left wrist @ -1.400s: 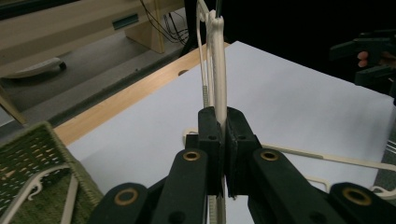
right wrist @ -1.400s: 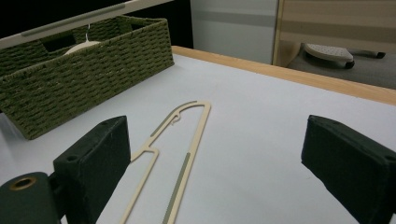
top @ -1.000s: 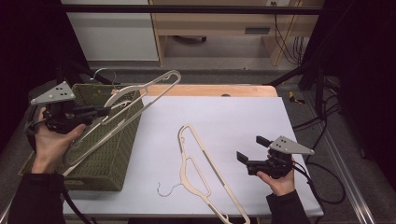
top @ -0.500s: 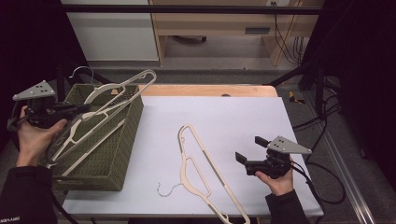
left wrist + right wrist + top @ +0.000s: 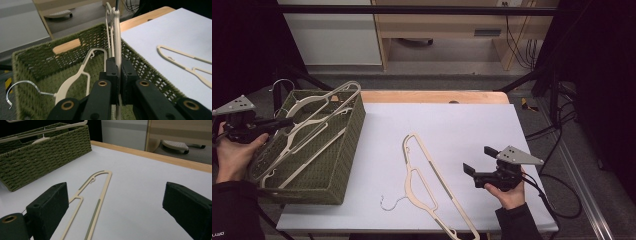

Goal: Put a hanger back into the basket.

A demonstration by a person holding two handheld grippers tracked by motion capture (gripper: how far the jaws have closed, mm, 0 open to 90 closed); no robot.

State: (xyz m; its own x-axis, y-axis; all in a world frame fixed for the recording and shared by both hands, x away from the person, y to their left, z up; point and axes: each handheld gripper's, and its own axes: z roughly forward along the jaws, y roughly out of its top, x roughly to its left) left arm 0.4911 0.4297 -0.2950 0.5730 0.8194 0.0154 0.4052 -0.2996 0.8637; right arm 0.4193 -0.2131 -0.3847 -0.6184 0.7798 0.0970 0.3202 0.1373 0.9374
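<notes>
The held hanger is thin cream plastic w/ a metal hook, so it is probably light and fairly stiff, but long: held at one bar it will swing and can catch on the basket wall. The plastic looks smooth, so maybe a bit slippery; a grip on the flat bar near the neck seems better than at the far end. It should not break easily, though a thin bar may bend.

The left gripper has its fingers closed on a bar of this hanger, which lies tilted over the green woven basket, one end above the rim. Another cream hanger w/ a silver hook lies inside the basket.

A third hanger lies flat on the white tabletop, approx. between basket and right gripper, apart from both. It is cream w/ greenish-grey strips along the bars and a small wire hook at the near end. The right gripper's fingers are open, nothing between them.
</notes>
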